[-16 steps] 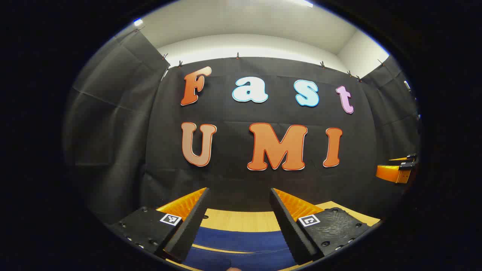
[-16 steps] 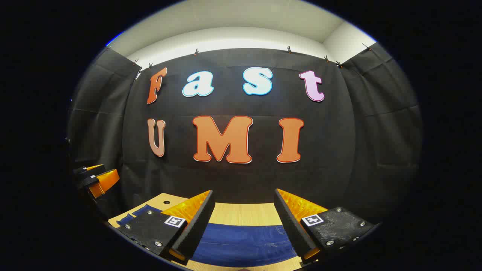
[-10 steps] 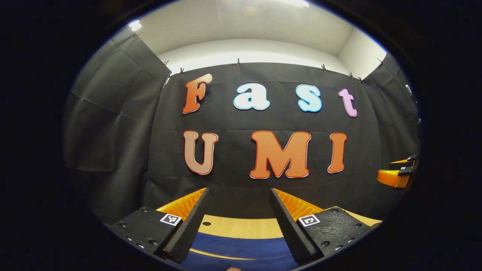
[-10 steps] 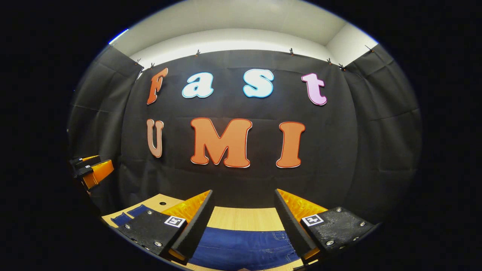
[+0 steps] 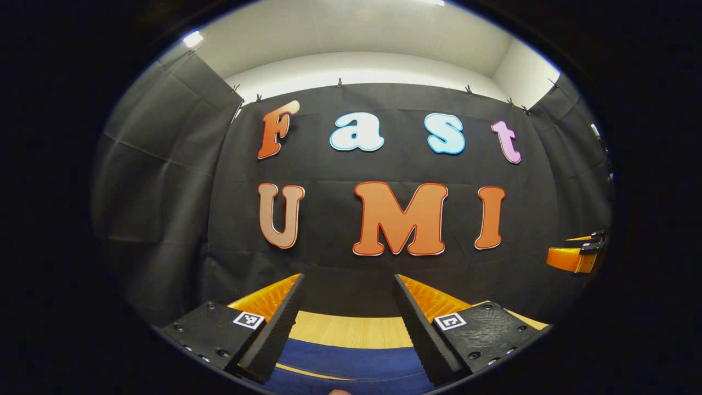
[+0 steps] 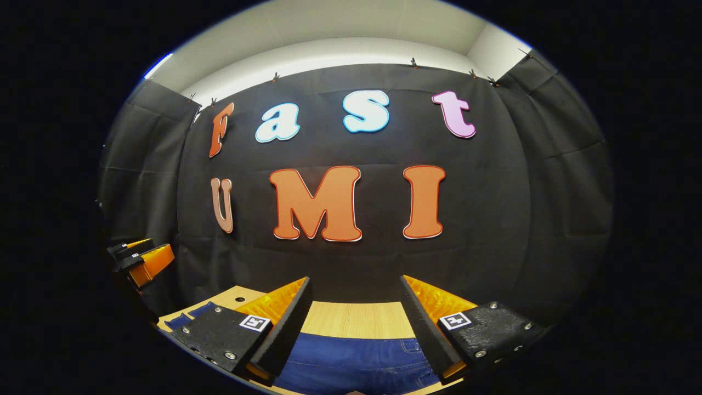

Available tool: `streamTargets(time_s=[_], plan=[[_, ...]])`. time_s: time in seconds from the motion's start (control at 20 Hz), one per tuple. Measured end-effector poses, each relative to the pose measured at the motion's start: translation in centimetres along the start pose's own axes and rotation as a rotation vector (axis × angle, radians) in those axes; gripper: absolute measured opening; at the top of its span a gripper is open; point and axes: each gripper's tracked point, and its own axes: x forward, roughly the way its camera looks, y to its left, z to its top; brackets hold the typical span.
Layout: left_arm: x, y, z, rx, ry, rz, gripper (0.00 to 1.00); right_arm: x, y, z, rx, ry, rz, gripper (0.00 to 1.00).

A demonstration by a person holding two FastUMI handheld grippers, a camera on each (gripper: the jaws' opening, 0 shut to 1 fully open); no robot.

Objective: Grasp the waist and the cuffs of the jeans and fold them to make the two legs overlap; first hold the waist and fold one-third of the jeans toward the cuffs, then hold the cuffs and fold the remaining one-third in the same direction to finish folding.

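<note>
Blue jeans [image 5: 351,359] lie flat on a light wooden table [image 5: 351,329], low in the left gripper view, below and between my left gripper [image 5: 348,282]. That gripper is open, held above the cloth with nothing between its fingers. In the right gripper view the jeans [image 6: 351,362] show stitching and a pocket seam, and a further bit of denim [image 6: 189,315] lies at the far left. My right gripper [image 6: 354,285] is open too, hovering over the jeans. The other gripper appears at the edge of each view, the right gripper [image 5: 576,255] and the left gripper [image 6: 140,258].
The black cloth wall [image 5: 384,263] rises just behind the table's far edge. A small hole [image 6: 239,299] marks the tabletop [image 6: 356,321] near its left corner.
Both views shifted slightly: the wall dropped a little at 0.5 s ago, then rose again. The jeans stay put and both grippers remain open.
</note>
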Motion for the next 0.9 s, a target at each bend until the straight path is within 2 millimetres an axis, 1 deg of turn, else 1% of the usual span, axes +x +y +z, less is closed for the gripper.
streamTargets(time_s=[0.05, 0.1, 0.15, 0.2, 0.3, 0.35, 0.4, 0.5, 0.55, 0.6, 0.65, 0.7, 0.9], plan=[[0.0, 0.0, -0.9, 0.007, 0.015, 0.004, 0.94, 0.3, -0.3, -0.5, -0.004, 0.012, 0.006, 0.92], [0.0, 0.4, -1.5, 0.015, 0.027, 0.014, 0.94, 0.5, -0.6, -1.2, -0.004, 0.03, 0.01, 0.92], [0.0, 0.7, -2.2, 0.022, 0.038, 0.017, 0.94, 0.7, -0.8, -1.8, 0.001, 0.052, 0.009, 0.96], [0.1, 1.3, -2.8, 0.029, 0.046, 0.021, 0.94, 0.9, -1.1, -2.4, 0.005, 0.072, 0.007, 0.96], [0.6, 3.3, -4.0, 0.037, 0.068, 0.037, 0.94, 1.3, -2.0, -3.8, 0.0, 0.112, -0.011, 0.96], [0.7, 4.6, -4.7, 0.038, 0.091, 0.05, 0.98, 1.3, -2.8, -4.7, 0.004, 0.137, -0.034, 0.96], [0.8, 6.0, -5.7, 0.037, 0.116, 0.064, 0.95, 1.3, -3.5, -5.6, 0.016, 0.163, -0.054, 0.97], [1.1, 9.4, -7.7, 0.022, 0.166, 0.105, 0.97, 1.3, -4.5, -7.7, 0.058, 0.22, -0.091, 0.97], [1.2, 11.0, -8.7, 0.013, 0.192, 0.129, 0.95, 1.1, -5.0, -8.9, 0.08, 0.258, -0.11, 0.97], [1.2, 12.7, -9.5, 0.005, 0.219, 0.153, 0.97, 0.9, -5.5, -10.1, 0.1, 0.299, -0.127, 0.96], [1.1, 14.3, -10.6, -0.004, 0.241, 0.176, 0.95, 0.7, -5.9, -11.2, 0.118, 0.33, -0.143, 0.97], [1.0, 15.7, -11.7, -0.016, 0.261, 0.194, 0.97, 0.5, -6.4, -12.0, 0.135, 0.354, -0.158, 0.97], [0.3, 20.5, -14.9, -0.096, 0.359, 0.255, 0.97, 0.1, -8.1, -14.7, 0.202, 0.434, -0.22, 0.96]])
